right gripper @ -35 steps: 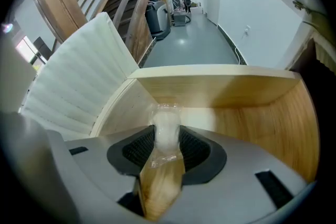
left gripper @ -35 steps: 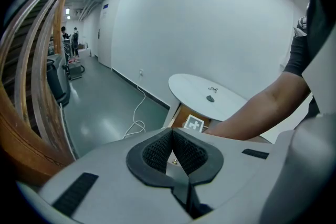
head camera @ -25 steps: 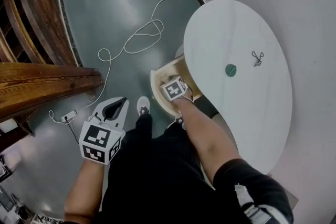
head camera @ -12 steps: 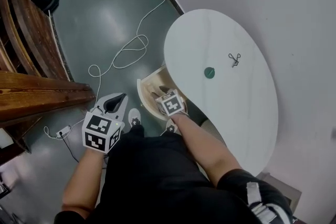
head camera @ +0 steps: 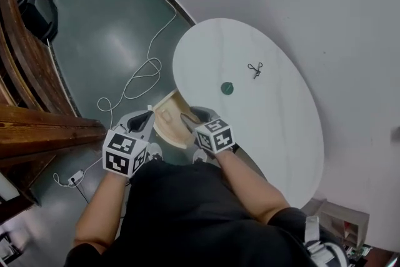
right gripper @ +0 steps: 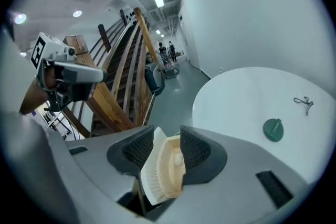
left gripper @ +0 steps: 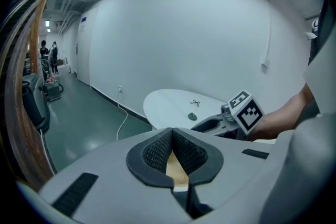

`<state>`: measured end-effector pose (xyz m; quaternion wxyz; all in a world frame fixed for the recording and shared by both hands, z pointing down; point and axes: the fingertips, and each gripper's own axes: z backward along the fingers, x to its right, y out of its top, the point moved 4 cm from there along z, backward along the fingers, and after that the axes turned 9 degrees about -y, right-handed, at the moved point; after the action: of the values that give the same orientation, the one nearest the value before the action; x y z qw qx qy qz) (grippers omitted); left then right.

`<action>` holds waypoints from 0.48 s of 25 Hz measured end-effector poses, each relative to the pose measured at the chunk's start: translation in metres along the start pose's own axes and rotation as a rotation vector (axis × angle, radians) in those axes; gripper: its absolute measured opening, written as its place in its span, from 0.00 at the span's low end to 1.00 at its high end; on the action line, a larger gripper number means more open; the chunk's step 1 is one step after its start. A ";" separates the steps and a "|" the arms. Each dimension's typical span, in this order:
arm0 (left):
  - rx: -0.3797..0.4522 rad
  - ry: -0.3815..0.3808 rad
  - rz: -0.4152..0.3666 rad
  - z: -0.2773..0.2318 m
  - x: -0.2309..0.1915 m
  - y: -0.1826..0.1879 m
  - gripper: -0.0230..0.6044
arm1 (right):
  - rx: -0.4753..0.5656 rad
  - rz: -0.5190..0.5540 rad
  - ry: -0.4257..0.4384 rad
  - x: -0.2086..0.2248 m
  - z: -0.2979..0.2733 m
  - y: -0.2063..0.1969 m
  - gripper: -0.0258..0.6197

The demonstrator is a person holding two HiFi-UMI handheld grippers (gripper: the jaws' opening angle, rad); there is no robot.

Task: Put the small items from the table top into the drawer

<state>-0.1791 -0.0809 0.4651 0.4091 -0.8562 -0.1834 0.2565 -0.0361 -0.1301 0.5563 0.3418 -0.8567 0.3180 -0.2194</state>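
A green round item [head camera: 227, 88] and a small black metal tool [head camera: 254, 70] lie on the white oval table [head camera: 275, 128]. They also show in the right gripper view, the green round item [right gripper: 273, 129] nearer than the metal tool [right gripper: 303, 102]. The wooden drawer [head camera: 166, 119] stands pulled out below the table's near edge. My right gripper [head camera: 196, 115] hovers over the drawer [right gripper: 163, 173]. Its jaws have just been closing a little, they stand open and hold nothing. My left gripper [head camera: 144, 117] is left of the drawer, pads together and empty.
A white cable [head camera: 140, 75] loops over the green floor [head camera: 100, 40]. A wooden staircase [head camera: 37, 128] rises at the left. A white wall runs behind the table. A small shelf unit [head camera: 340, 222] stands at the lower right.
My right gripper has risen out of the drawer to about table height. My left gripper has moved up and right, closer to the drawer. The head view has swung towards the table.
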 end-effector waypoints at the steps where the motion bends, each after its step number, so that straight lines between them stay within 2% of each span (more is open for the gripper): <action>1: 0.001 -0.008 -0.009 -0.004 0.004 0.003 0.06 | 0.022 -0.008 -0.018 0.007 0.010 0.004 0.27; 5: 0.012 -0.035 -0.043 -0.014 0.016 0.014 0.06 | 0.084 -0.036 -0.110 0.034 0.043 0.009 0.21; 9: 0.003 -0.058 -0.060 -0.026 0.028 0.018 0.06 | 0.103 -0.065 -0.174 0.056 0.067 0.001 0.10; 12: -0.008 -0.078 -0.077 -0.037 0.040 0.022 0.06 | 0.108 -0.072 -0.215 0.070 0.081 -0.009 0.07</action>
<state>-0.1232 -0.0954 0.4560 0.4079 -0.8394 -0.2333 0.2732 0.0649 -0.1376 0.5194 0.4114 -0.8665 0.2364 -0.1551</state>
